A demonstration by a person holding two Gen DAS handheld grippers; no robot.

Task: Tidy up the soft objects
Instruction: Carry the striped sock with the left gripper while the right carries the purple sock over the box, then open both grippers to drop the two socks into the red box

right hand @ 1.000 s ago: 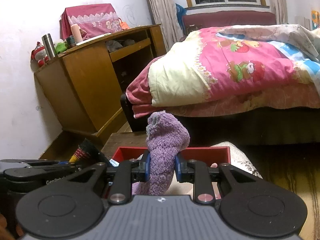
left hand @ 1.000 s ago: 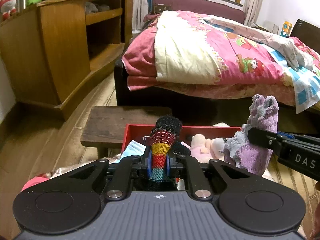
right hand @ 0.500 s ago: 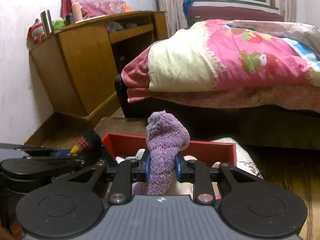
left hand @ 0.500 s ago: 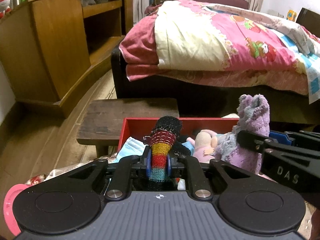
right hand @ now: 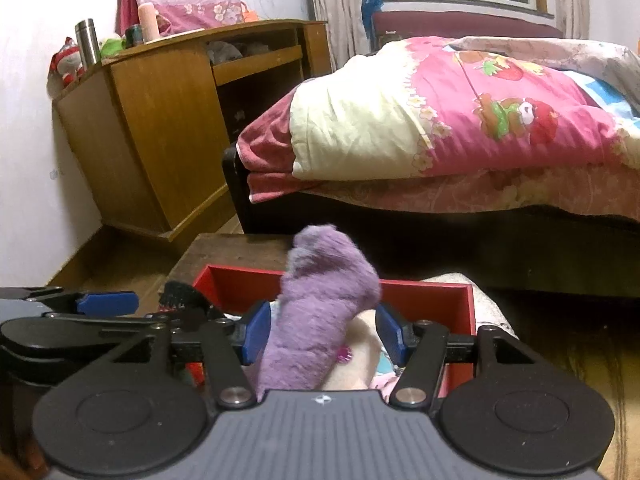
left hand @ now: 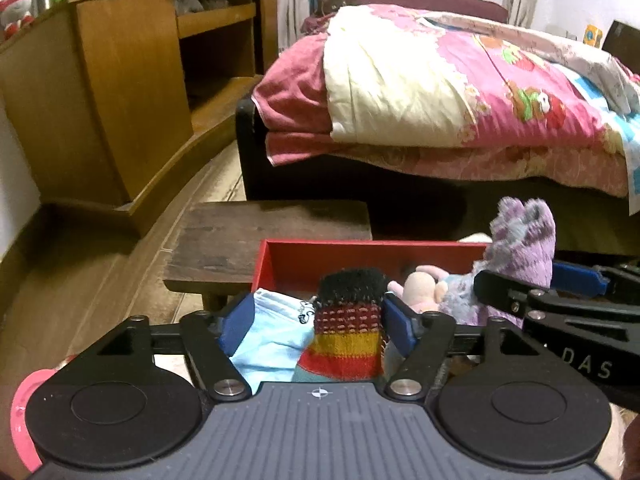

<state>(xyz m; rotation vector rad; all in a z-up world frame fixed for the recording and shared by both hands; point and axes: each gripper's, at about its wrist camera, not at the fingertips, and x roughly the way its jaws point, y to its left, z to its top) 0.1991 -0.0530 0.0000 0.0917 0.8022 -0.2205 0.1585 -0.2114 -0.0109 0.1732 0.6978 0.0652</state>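
Observation:
A red box [left hand: 360, 254] on the floor holds a pink plush toy [left hand: 420, 288] and a light blue cloth [left hand: 272, 336]. My left gripper [left hand: 316, 324] hangs over the box's near edge with its jaws opening. A striped knit sock [left hand: 348, 336] with a black cuff stands loose between them, leaning by the right pad. My right gripper [right hand: 323, 332] is beside it on the right, over the same red box [right hand: 424, 296]. Its jaws are opening too, and a fuzzy purple sock [right hand: 320, 312] stands between the parted pads. The box's floor is mostly hidden.
A low dark wooden stool [left hand: 272, 232] stands just behind the box. Past it is a bed with a pink quilt [left hand: 460, 100]. A wooden cabinet [left hand: 120, 80] fills the left wall. A pink object [left hand: 20, 420] lies at the lower left.
Both grippers were shut on their socks and now stand parted, with the socks loose between the pads. Both have sunk a little toward the red box.

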